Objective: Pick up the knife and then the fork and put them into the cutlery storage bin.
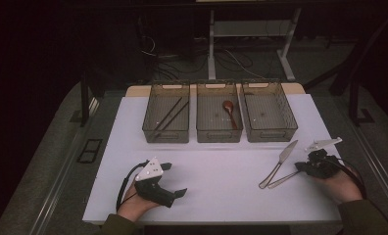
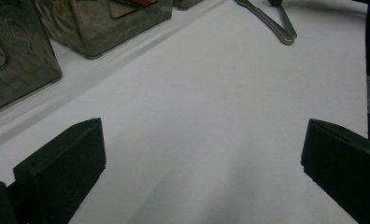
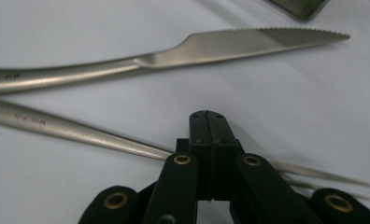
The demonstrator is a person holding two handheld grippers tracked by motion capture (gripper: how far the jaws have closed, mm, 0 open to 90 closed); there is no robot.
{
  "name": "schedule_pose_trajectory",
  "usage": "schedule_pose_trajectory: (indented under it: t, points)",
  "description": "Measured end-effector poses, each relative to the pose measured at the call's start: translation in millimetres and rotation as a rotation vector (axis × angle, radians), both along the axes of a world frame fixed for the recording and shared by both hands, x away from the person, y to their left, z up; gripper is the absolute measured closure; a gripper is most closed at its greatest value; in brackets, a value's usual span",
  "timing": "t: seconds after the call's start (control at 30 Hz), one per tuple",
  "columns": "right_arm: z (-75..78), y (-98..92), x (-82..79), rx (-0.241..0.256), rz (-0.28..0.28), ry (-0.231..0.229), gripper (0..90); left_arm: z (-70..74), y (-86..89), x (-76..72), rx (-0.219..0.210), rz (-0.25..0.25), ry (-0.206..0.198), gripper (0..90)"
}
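Note:
A steel knife (image 1: 284,156) and a steel fork (image 1: 280,180) lie side by side on the white table top (image 1: 216,196) at the right. My right gripper (image 1: 300,167) sits at the fork's tine end. In the right gripper view its jaws (image 3: 209,116) are pressed together with no gap, and the fork (image 3: 71,128) crosses underneath them while the knife (image 3: 197,49) lies beyond. My left gripper (image 1: 175,179) rests at the front left, open wide over bare table (image 2: 202,154) with nothing between its jaws.
Three translucent bins stand in a row at the back. The left bin (image 1: 166,132) holds dark chopsticks (image 1: 171,113), the middle bin (image 1: 219,133) a brown spoon (image 1: 230,110), and the right bin (image 1: 270,132) looks empty. The floor beyond is dark, with cables and table legs.

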State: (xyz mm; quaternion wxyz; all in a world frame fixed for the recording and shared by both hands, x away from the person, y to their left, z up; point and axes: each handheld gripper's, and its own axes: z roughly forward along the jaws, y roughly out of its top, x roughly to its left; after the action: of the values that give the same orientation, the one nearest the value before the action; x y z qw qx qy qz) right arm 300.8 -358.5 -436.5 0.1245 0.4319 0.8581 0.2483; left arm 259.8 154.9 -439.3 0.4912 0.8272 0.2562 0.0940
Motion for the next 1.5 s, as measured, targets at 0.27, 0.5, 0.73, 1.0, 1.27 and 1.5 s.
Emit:
schedule_pose_trajectory:
  t: [0.27,0.5,0.73,1.0,1.27,1.5]
  points:
    - [3.2,-7.8,-16.1,0.005,0.034,0.056,89.1,-0.4,-0.6,-0.2,-0.001,-0.003,0.0,0.0]
    - [5.6,-12.8,-34.9,0.016,0.112,0.112,89.1,0.4,-0.9,-0.9,0.002,-0.003,0.001,0.0]
    - [15.5,-13.6,-38.1,0.009,0.195,0.107,81.8,0.2,-1.8,-0.6,0.004,-0.008,0.0,0.0]
    - [18.9,-2.5,-39.3,-0.077,0.354,0.124,67.2,-0.2,-2.0,-0.5,0.002,-0.006,0.001,0.0]
    - [13.1,6.5,-36.1,-0.182,0.452,0.152,66.7,-1.0,-3.0,0.0,0.003,-0.007,0.002,0.0]
    - [14.6,14.2,-32.4,-0.244,0.506,0.171,69.9,-1.4,-3.7,-0.1,0.003,-0.009,0.006,0.0]
